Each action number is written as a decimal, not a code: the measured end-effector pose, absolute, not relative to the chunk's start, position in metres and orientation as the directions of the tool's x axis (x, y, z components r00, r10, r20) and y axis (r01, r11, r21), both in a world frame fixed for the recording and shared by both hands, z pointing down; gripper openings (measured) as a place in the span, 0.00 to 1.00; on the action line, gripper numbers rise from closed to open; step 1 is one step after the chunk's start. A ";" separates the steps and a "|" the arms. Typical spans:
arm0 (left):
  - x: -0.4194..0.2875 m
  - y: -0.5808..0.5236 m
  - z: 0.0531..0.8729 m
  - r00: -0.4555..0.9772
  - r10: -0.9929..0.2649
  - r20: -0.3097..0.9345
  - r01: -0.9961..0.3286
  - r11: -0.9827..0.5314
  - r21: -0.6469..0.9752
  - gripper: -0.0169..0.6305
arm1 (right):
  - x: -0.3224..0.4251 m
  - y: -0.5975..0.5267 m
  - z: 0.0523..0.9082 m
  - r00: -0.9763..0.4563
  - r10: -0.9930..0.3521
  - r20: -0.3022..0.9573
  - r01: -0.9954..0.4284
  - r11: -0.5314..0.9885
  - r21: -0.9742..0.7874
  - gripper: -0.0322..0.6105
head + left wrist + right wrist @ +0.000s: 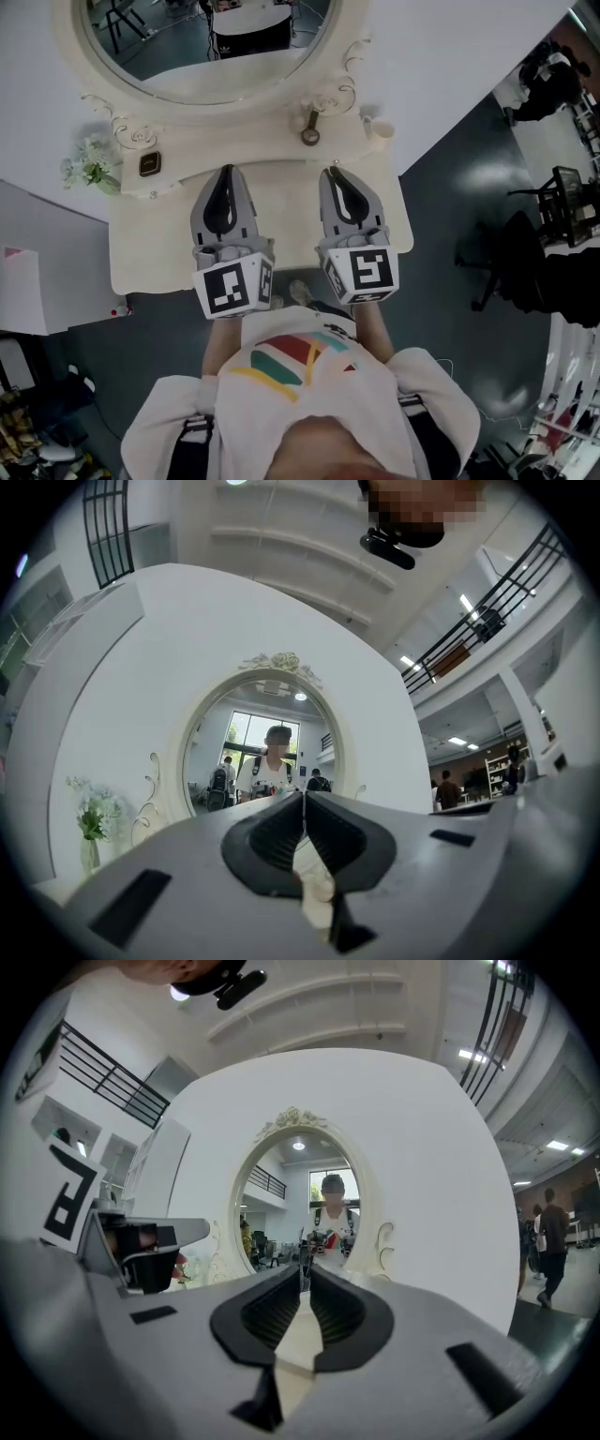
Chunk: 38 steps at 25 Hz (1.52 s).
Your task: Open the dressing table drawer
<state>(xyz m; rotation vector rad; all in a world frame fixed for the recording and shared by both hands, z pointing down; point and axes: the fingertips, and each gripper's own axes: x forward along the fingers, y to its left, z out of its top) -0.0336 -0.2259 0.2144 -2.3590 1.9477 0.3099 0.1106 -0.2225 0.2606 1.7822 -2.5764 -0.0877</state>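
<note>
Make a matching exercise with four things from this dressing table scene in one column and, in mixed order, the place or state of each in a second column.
Things:
1. white flowers
2. small white cup
3. oval mirror
4. right gripper

Places or states:
A. jaws together, holding nothing, above the dressing table top
B. at the back left of the table
C. upright at the back, in the middle
D. at the back right of the table

Pairs: 1-B, 2-D, 3-C, 4-A
</note>
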 end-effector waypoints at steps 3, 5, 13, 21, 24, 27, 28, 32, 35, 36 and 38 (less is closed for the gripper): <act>-0.031 -0.229 0.219 0.169 -0.966 -0.196 -0.980 -0.187 0.074 0.04 | 0.119 -0.233 0.273 -0.357 -0.934 0.005 -0.933 0.357 0.050 0.06; -0.029 -0.231 0.224 0.166 -0.968 -0.191 -0.980 -0.183 0.075 0.04 | 0.127 -0.241 0.286 -0.351 -0.936 0.039 -0.934 0.352 0.054 0.11; -0.014 -0.249 0.252 0.158 -0.975 -0.154 -0.985 -0.166 0.039 0.05 | 0.161 -0.283 0.358 -0.314 -0.927 0.204 -0.940 0.334 0.075 0.15; -0.005 -0.275 0.284 0.131 -0.986 -0.102 -0.991 -0.133 0.014 0.05 | 0.188 -0.317 0.439 -0.269 -0.896 0.354 -0.947 0.312 0.070 0.16; -0.003 -0.279 0.298 0.123 -0.989 -0.078 -0.992 -0.124 0.011 0.05 | 0.197 -0.326 0.470 -0.254 -0.876 0.410 -0.951 0.304 0.061 0.16; -0.001 -0.286 0.311 0.117 -0.992 -0.056 -0.993 -0.117 0.004 0.05 | 0.202 -0.339 0.497 -0.246 -0.856 0.455 -0.952 0.300 0.051 0.16; 0.000 -0.288 0.315 0.114 -0.992 -0.048 -0.993 -0.115 0.004 0.05 | 0.204 -0.343 0.506 -0.244 -0.849 0.469 -0.953 0.300 0.047 0.17; 0.004 -0.289 0.329 0.109 -0.994 -0.015 -0.994 -0.109 0.001 0.05 | 0.210 -0.355 0.536 -0.240 -0.820 0.520 -0.955 0.296 0.027 0.18; 0.006 -0.289 0.339 0.106 -0.994 0.007 -0.994 -0.106 -0.004 0.05 | 0.210 -0.362 0.553 -0.239 -0.803 0.547 -0.955 0.297 0.019 0.19; 0.007 -0.289 0.342 0.105 -0.994 0.014 -0.994 -0.105 -0.004 0.05 | 0.210 -0.365 0.559 -0.236 -0.798 0.554 -0.955 0.296 0.019 0.19; 0.007 -0.288 0.348 0.102 -0.994 0.026 -0.995 -0.103 -0.004 0.05 | 0.210 -0.369 0.568 -0.229 -0.792 0.566 -0.957 0.291 0.020 0.19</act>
